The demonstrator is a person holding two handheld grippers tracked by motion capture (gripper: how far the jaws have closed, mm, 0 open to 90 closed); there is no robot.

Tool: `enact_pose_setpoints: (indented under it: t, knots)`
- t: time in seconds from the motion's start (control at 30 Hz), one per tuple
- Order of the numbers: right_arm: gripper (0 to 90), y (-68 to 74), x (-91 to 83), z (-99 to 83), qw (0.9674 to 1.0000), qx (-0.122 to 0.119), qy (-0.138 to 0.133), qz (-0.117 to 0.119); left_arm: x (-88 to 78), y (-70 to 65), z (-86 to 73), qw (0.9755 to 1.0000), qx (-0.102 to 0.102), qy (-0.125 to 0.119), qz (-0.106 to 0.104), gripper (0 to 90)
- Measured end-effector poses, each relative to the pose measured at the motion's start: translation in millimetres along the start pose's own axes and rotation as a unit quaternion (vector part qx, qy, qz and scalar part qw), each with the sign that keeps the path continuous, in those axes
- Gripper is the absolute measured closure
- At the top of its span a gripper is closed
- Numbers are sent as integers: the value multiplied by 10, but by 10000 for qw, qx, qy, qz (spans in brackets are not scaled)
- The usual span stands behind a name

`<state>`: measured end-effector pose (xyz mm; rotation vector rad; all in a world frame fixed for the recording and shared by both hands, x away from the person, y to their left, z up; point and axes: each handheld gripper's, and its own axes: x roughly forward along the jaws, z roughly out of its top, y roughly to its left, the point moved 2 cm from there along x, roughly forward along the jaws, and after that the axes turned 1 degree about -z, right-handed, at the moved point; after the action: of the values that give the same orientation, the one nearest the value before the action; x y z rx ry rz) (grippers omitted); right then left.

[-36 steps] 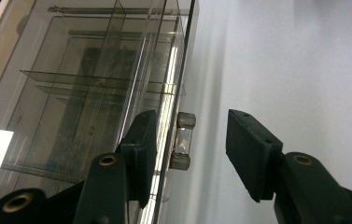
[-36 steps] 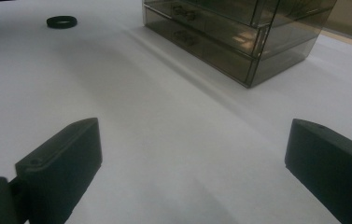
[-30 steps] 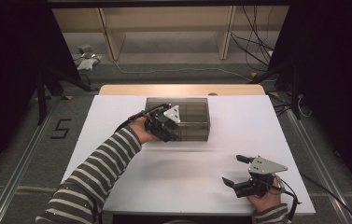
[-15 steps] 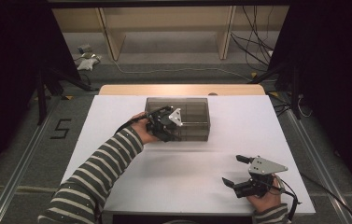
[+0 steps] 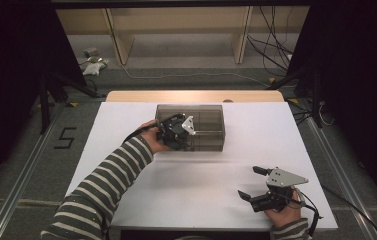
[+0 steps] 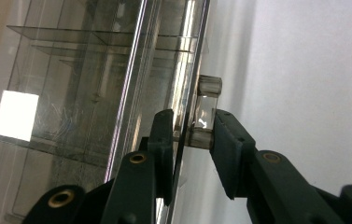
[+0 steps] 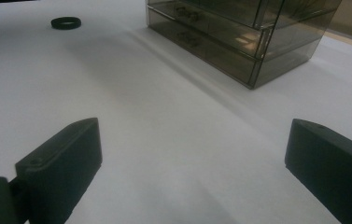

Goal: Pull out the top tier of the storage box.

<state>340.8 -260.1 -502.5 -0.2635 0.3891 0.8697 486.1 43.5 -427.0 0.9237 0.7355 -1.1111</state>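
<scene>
Left hand-held gripper [image 5: 185, 134] sits at the front face of the drawer box [image 5: 206, 122], a smoky clear plastic unit standing mid-bench toward the far edge. In the left gripper view its jaws straddle a small clear handle [image 6: 205, 112] on a drawer front: one jaw is on the outer side of the handle, the other against the panel edge. The jaws have just been closing, with the handle between them. Whether the pads already press on it I cannot tell; a thin gap seems to remain on one side. My read: it is lined up that way to pinch the handle and pull the drawer out.

Right hand-held gripper [image 5: 254, 183] rests low at the near right corner of the bench [image 5: 126, 150], jaws wide apart and holding nothing. It is well clear of the box, probably parked to stay out of the way. In the right gripper view a small black ring [image 7: 66, 22] lies on the bench, apart from the box.

The bench has a plain white top with a wooden strip along the far edge. Around it are grey floor, rails, a "5" [image 5: 64, 138] marked on the floor at left, wooden shelving behind, loose cables, and dark curtains at the sides.
</scene>
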Motion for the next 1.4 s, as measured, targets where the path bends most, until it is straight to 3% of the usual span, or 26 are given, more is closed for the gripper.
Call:
enact_pose_setpoints:
  t: [0.4,0.7,1.4]
  knots:
    - [50,-5,9,-2,10000,-12,18,10,-75,-172,30,9992,276,207,-199,717]
    - [51,-7,23,-3,10000,-1,33,9,-132,-329,43,9981,321,346,-399,725]
    - [49,3,30,-2,10000,-25,49,-58,-160,-507,67,9969,439,427,-484,734]
